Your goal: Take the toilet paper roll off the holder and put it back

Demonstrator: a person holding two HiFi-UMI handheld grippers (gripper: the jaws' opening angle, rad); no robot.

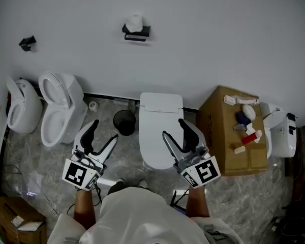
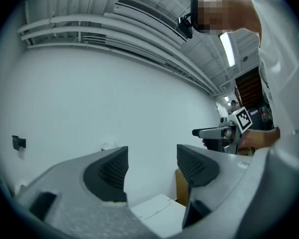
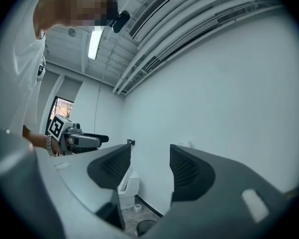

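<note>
Your left gripper (image 1: 105, 130) and your right gripper (image 1: 174, 127) are both held out in front of you at about the same height, side by side and well apart. Each has its jaws spread with nothing between them, and both gripper views show only bare white wall through the gap. The toilet paper roll (image 1: 135, 22) is sitting on its black holder (image 1: 136, 32), which is fixed to the wall ahead of you. In the head view it lies far beyond both grippers, roughly on a line that runs between them, so neither gripper is near it. In the left gripper view the roll shows only as a faint pale bump just above the tip of the left-hand jaw. In the right gripper view it is a similar faint shape above the right-hand jaw. A white toilet (image 1: 160, 128) with its lid down stands below the right gripper, and a black bin (image 1: 124, 122) stands on the floor between the two grippers.
</note>
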